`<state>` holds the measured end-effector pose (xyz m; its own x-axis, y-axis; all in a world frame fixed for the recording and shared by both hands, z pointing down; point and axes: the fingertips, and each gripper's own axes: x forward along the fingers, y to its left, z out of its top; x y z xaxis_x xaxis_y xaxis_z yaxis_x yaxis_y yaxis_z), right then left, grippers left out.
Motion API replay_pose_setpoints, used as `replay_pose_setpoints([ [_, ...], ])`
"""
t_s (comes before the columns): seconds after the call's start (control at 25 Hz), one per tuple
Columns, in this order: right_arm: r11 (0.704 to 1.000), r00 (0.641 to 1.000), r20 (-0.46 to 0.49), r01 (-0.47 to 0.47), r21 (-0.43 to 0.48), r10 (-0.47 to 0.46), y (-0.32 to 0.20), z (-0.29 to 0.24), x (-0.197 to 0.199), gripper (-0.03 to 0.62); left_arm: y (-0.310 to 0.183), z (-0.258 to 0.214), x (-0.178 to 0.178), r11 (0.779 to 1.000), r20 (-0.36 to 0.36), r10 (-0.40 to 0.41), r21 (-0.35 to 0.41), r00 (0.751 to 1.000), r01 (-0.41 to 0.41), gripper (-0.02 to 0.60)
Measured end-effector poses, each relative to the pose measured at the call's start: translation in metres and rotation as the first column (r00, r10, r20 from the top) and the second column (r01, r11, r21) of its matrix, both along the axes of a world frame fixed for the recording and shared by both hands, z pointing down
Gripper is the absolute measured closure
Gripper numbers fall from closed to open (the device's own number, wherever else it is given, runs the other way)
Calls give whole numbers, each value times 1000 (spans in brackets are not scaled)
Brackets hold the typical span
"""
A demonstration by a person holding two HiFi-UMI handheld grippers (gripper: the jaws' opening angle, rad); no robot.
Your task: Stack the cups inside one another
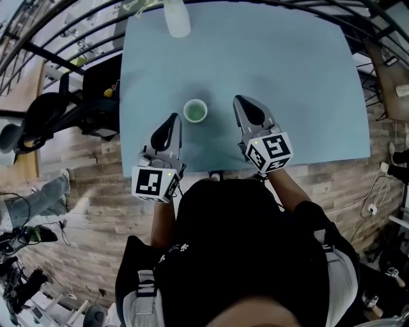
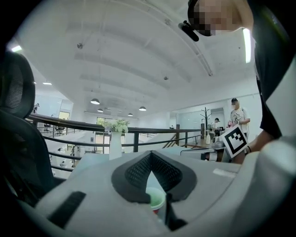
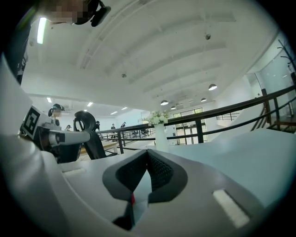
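Cup (image 1: 195, 110): small and round, pale green inside and at the rim; shows from above as a green ring with a lighter floor. Upright, mouth up.
Cup from the side: in the left gripper view, green rim on top with a strip of red just beneath it. One cup or several nested: cannot tell.
Cup position: on the light blue table (image 1: 300, 76), toward 7 o'clock from the table's middle, near the edge closest to the person. Standing alone, touched by neither tool.
Left gripper (image 1: 174, 119): at 8 o'clock from the cup, just beside it, pointing toward 12 o'clock. Jaws together at the tips, nothing clamped; the cup shows beyond them through the narrow gap behind the tips.
Right gripper (image 1: 238, 101): at 3 o'clock from the cup, near it but apart, pointing toward 11 o'clock. Jaws pressed together, nothing between the pads.
Both tools: roughly level above the table, one either side of the cup, each with a black-and-white marker cube at the rear.
Vase (image 1: 177, 18): white, with pale flowers, at 12 o'clock from the cup, at the table's far edge, well apart from it.
Surroundings: wood-plank floor (image 1: 83, 185) around the table, dark railing beyond the far edge.
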<state>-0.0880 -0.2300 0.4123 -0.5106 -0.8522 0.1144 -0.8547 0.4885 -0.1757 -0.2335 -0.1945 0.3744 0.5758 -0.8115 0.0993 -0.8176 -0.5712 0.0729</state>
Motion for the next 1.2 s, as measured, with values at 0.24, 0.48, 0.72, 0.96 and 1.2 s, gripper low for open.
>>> replay_pose_setpoints([
  [0.24,1000,1000,-4,-14,-9,14,10,-6,15,583,1,0,19,1000,4,26,-10,1000,-26,597],
  [0.48,1000,1000,-6,-17,0,17,15,-13,25,583,3,-1,29,999,5,37,-9,999,-37,597],
  [0.72,1000,1000,-21,-12,13,12,16,-19,27,583,3,-6,32,999,2,36,5,999,-36,597],
  [0.96,1000,1000,-18,-15,10,15,17,-19,30,583,2,-7,34,999,4,46,9,999,-46,597],
  [1.2,1000,1000,-17,-14,11,14,19,-21,31,583,3,-3,35,999,7,53,-4,999,-53,597],
])
